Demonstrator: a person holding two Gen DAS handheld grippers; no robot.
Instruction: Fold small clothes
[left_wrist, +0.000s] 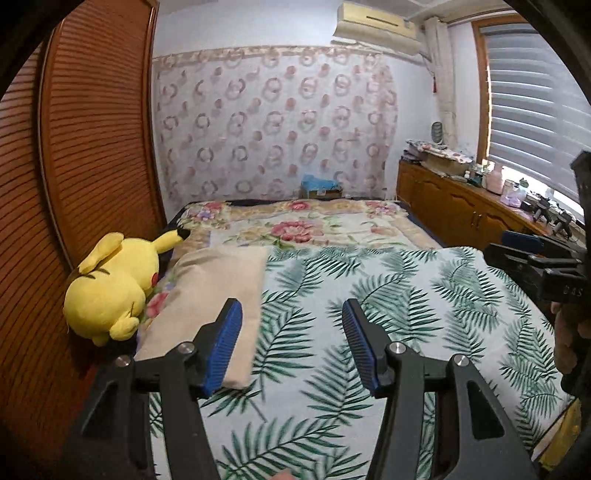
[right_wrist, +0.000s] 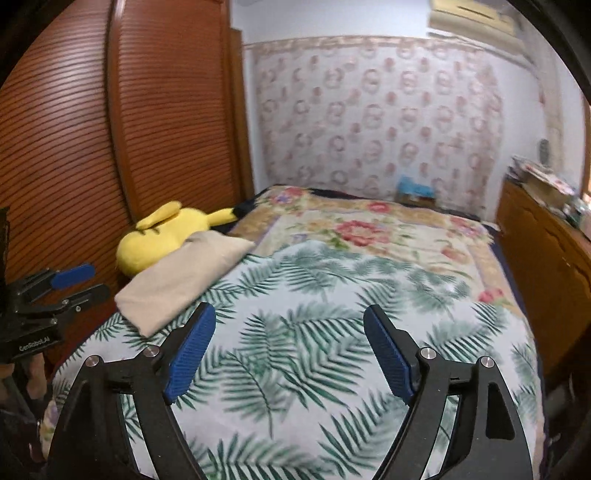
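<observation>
Holding my left tool (left_wrist: 291, 343) and right tool (right_wrist: 290, 347) wide and empty above the palm-leaf bedspread (left_wrist: 388, 295), I judged the folded beige cloth (right_wrist: 184, 277), lying beside the yellow plush toy (right_wrist: 162, 236), wanted pinching by its near corners together.

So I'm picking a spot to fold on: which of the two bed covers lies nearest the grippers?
The palm-leaf cover, white with green fronds, lies right under both open grippers. The floral cover, with red flowers, lies beyond it toward the far wall.
</observation>
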